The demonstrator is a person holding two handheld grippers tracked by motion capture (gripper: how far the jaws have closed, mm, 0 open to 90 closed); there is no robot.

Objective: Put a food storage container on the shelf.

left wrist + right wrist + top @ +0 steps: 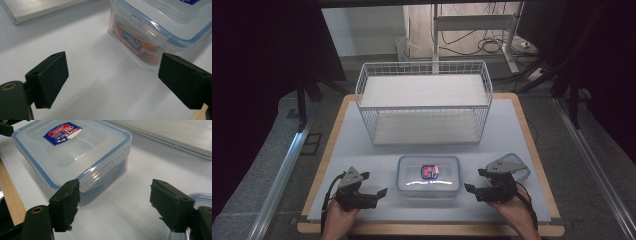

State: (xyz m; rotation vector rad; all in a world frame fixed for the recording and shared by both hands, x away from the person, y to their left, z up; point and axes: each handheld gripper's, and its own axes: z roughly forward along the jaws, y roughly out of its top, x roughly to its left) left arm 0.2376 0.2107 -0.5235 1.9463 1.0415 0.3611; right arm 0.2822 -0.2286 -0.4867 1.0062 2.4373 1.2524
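**mod_kai:** Grippers first. Your left gripper [373, 192] sat with its jaws spread wide and nothing between them, just bare white mat. Same story for your right gripper [477, 181]: jaws well apart, no grip on anything.

**you_op:** And where was the box?

**mod_kai:** The clear container [428, 175] was between your two grippers, on the table [347, 140], apart from both. In the left gripper view the container [160, 27] was ahead of your fingers [51, 77], off toward the right-hand one, with its short side facing you. You could see something orange inside through the wall, plus a small blue label. No pad touched it.

**you_op:** What about my right side?

**mod_kai:** In the right gripper view the container [72, 155] lay ahead of your fingers [66, 203] and toward the left-hand one. That finger stood just in front of the near corner; I couldn't tell if it brushed the wall or stood just clear. The lid was on, blue-rimmed, with a red and blue sticker [62, 133] on top.

**you_op:** Anything else near me?

**mod_kai:** A second blue-rimmed lid [517, 165] lay just beyond your right gripper, partly under it in the high view. The white wire basket [424, 102] stood farther out, well beyond both sets of fingers.
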